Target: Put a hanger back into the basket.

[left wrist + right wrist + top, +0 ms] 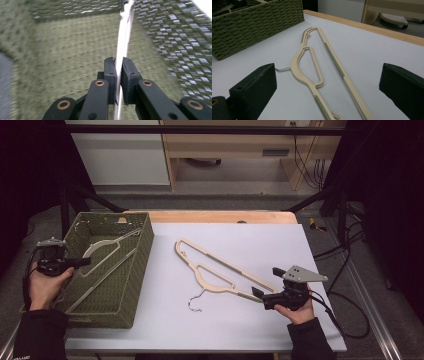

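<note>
Here, at the left, the left hand-held gripper (84,261) reaches over the rim of the green woven basket (134,270), its jaws clamped on the thin bar of a cream hanger (122,47) that lies slanted inside, apparently so it can be laid flat on the bottom. Toward the middle of the white tabletop (280,245), a second cream hanger (220,272) lies flat beside the basket. At the right, the right hand-held gripper (259,294) rests with jaws spread wide at that hanger's near end, seemingly ready to take it.
</note>
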### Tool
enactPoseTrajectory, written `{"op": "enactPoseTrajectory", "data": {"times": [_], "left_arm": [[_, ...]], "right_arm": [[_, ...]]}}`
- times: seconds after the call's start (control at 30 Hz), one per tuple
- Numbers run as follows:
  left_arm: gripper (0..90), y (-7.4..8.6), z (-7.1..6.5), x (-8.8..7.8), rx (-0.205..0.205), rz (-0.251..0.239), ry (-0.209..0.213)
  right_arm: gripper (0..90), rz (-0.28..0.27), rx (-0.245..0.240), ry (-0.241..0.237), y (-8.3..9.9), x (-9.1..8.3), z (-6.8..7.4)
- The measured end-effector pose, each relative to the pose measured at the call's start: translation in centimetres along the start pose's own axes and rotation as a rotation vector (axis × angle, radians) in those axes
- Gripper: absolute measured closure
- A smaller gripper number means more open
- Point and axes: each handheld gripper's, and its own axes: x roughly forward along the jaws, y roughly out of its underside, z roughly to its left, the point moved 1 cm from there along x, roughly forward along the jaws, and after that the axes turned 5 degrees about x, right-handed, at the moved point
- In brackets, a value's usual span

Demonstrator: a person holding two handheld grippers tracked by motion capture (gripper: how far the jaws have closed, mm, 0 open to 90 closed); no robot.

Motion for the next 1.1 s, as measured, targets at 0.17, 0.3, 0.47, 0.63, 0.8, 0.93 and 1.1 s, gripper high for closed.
{"op": "enactPoseTrajectory", "data": {"times": [0.17,0.3,0.47,0.63,0.8,0.93,1.1], "left_arm": [[81.2,0.0,0.6,0.6,-0.024,0.021,-0.062],[79.9,0.0,1.0,1.1,-0.021,0.052,-0.111],[78.5,0.2,1.6,1.8,-0.044,0.079,-0.146],[77.5,0.2,1.8,2.1,-0.033,0.110,-0.175],[71.0,0.4,1.9,2.4,-0.047,0.146,-0.196],[60.2,0.6,1.8,2.1,-0.049,0.152,-0.213],[45.1,0.2,1.0,0.5,-0.029,0.066,-0.188]], "right_arm": [[2.2,-0.003,0.003,-0.001,0.0,-0.1,0.0],[2.2,0.000,-0.003,-0.004,0.0,0.1,0.1],[2.2,0.010,-0.001,-0.004,0.1,0.3,0.1],[2.3,0.010,-0.002,-0.005,0.1,0.5,0.1],[2.4,0.008,-0.001,-0.006,0.1,0.4,0.1],[2.4,0.005,0.000,-0.007,0.1,0.3,0.1],[2.3,0.000,-0.002,-0.005,0.0,0.2,0.1]]}}
